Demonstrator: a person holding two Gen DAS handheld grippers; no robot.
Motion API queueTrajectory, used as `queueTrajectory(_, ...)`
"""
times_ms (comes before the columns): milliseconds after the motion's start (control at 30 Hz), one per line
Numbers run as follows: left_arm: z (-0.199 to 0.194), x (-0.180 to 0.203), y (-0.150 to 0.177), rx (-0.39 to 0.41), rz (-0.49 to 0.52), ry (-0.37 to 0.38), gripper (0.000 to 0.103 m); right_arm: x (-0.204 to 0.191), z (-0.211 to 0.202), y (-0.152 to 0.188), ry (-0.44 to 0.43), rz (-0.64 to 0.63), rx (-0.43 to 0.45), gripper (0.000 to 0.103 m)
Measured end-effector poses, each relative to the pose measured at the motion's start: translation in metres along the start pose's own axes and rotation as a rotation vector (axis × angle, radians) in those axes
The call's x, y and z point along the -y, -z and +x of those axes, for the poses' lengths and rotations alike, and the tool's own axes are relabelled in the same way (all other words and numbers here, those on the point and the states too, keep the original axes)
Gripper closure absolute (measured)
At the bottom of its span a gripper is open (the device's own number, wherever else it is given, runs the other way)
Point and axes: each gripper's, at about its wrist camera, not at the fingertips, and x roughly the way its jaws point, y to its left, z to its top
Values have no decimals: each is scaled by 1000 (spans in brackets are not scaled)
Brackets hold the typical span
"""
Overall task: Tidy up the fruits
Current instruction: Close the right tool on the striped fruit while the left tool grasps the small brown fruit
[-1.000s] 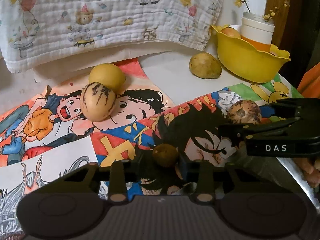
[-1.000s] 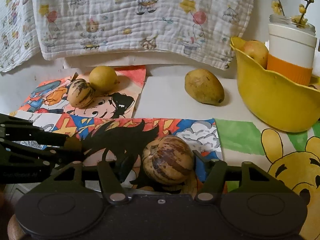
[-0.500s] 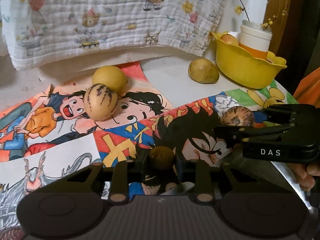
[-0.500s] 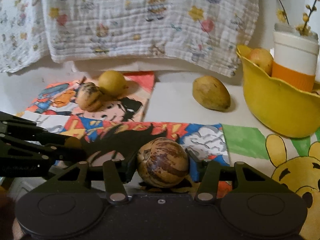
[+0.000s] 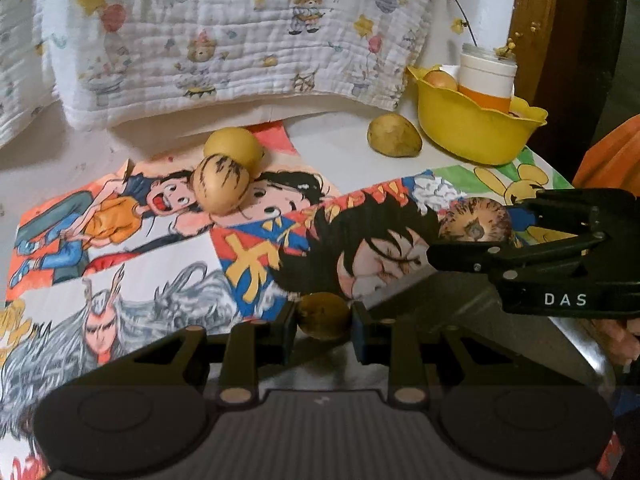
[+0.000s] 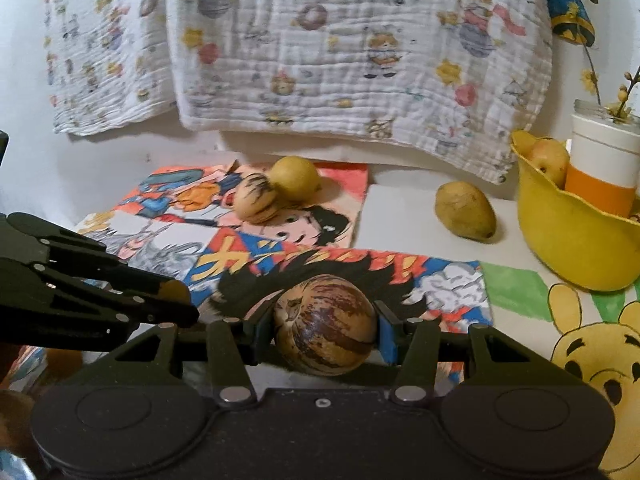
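Note:
My left gripper is shut on a small brown-yellow fruit and holds it above the cartoon mat's near edge. My right gripper is shut on a brown-striped round fruit, which also shows in the left wrist view. A striped pale fruit and a yellow round fruit touch each other at the mat's far side. A mango-like fruit lies on the white table beside the yellow bowl, which holds one fruit.
A white and orange cup stands in the bowl. A printed white cloth hangs along the back. Cartoon drawings cover the table. A metal surface lies below the grippers. A Pooh drawing lies at the right.
Both grippers have risen and drawn back from the table with their fruits held; the mat and bowl look farther away. The fruits on the table have not moved.

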Motion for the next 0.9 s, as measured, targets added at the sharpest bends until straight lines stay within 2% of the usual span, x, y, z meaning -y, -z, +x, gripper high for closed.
queueTrajectory(333,-15,-4,23,-39,-31,-21,72,-16,-6,12,-50,28,-47,50)
queueTrajectory(900,-16,-2,36,-83,-39,-35,71,-14,8,24,-40,121,-116,49)
